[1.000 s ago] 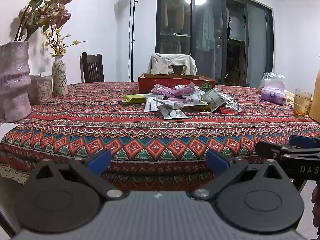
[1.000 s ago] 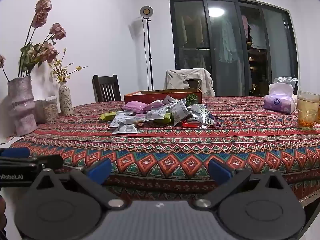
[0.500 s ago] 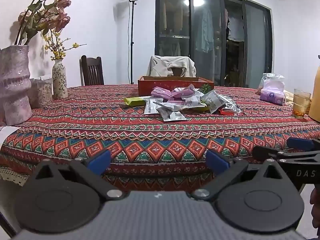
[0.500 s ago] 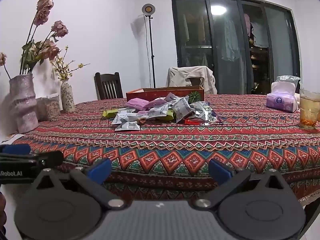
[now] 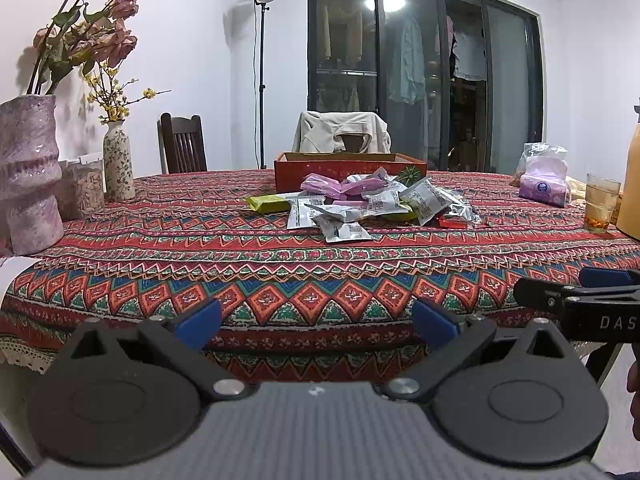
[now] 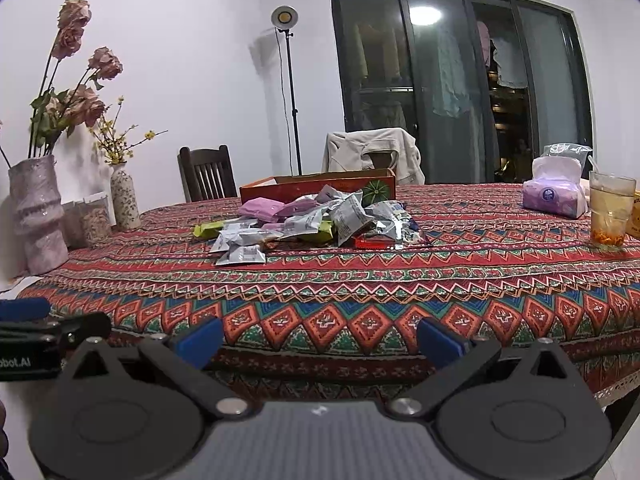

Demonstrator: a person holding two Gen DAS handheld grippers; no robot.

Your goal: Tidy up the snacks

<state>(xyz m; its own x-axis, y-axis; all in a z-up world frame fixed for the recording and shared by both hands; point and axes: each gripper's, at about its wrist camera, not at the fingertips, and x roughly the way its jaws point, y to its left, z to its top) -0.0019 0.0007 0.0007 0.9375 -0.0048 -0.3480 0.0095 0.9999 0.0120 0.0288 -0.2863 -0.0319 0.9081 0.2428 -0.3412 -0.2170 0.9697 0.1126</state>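
Two pairs of tongs hover side by side off the near edge of the desk (image 5: 120, 248), the left tongs (image 5: 316, 318) and the right tongs (image 6: 320, 338) both spread wide and holding nothing. Straight ahead of them, well apart across bare cloth, lies the heap of snack packets (image 5: 360, 206), stretched crosswise to the tongs. Just behind the heap sits the red box (image 5: 348, 168). Neither hand looks clearly nearer; the reach is forward for both.
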